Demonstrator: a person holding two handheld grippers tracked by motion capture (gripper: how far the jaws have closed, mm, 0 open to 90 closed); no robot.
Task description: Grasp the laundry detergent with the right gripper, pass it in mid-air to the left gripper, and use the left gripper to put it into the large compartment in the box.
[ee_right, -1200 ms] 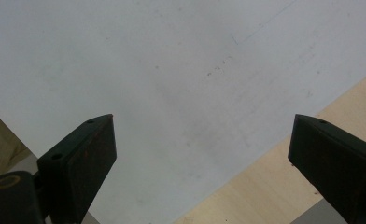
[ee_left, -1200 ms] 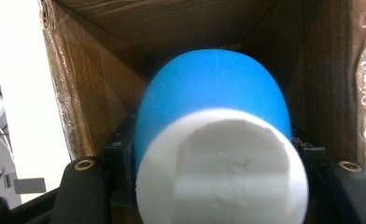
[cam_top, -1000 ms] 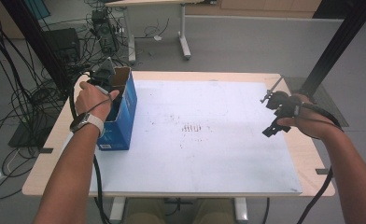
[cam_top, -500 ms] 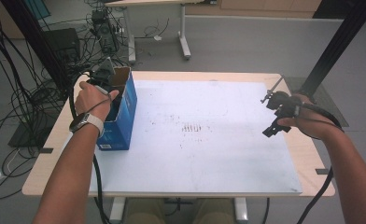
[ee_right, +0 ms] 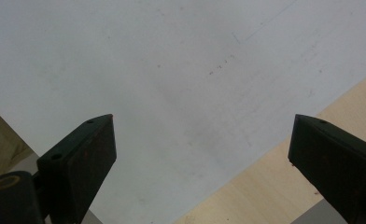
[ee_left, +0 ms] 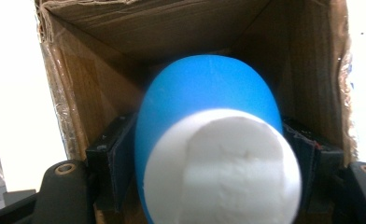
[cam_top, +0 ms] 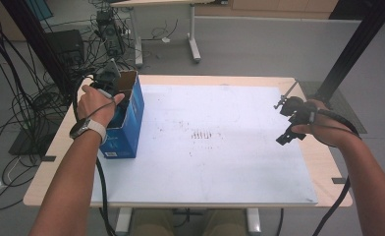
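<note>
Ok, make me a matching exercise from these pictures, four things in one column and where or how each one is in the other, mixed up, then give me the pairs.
Things:
1. left gripper
2. right gripper
3. cardboard box
4. white sheet

States:
A. covers most of the tabletop
B. jaws wide apart over the sheet's edge
C. stands at the table's left edge, open on top
D. inside the box, shut on a blue and white object

Pairs: 1-D, 2-B, 3-C, 4-A

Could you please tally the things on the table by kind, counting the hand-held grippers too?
Blue cardboard box: 1
Blue-and-white egg-shaped object (between the left hand-held gripper's jaws, inside the box): 1
White sheet: 1
Hand-held grippers (left, right): 2
Total: 5
</note>
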